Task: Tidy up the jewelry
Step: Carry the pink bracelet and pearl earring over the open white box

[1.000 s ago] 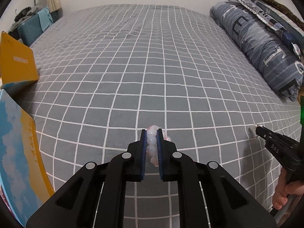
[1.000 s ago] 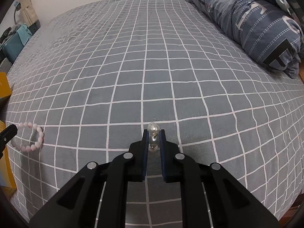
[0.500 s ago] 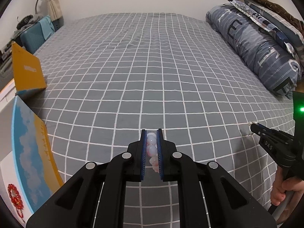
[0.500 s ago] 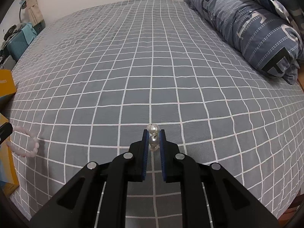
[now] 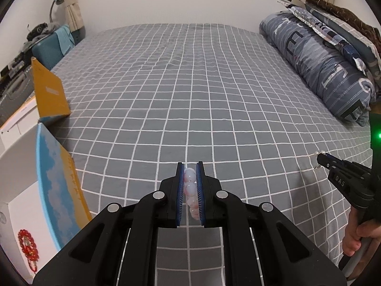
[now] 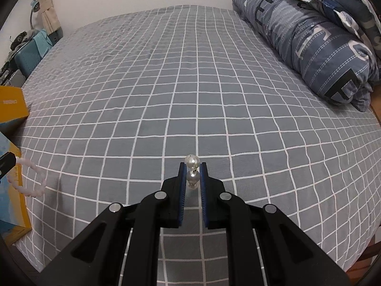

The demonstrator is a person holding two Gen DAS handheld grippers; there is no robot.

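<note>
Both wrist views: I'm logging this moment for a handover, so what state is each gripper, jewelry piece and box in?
left gripper: shut on pink bead bracelet, held above the bed.
right gripper: shut on pearl piece.
red bead bracelet: lying inside the open white box.
yellow and blue lid: off the box, propped upright on the bed.

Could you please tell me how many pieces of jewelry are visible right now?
3: a pale pink bead bracelet in the left gripper, a white pearl piece in the right gripper, and a red bead bracelet in the white box. Others may be hidden.
</note>
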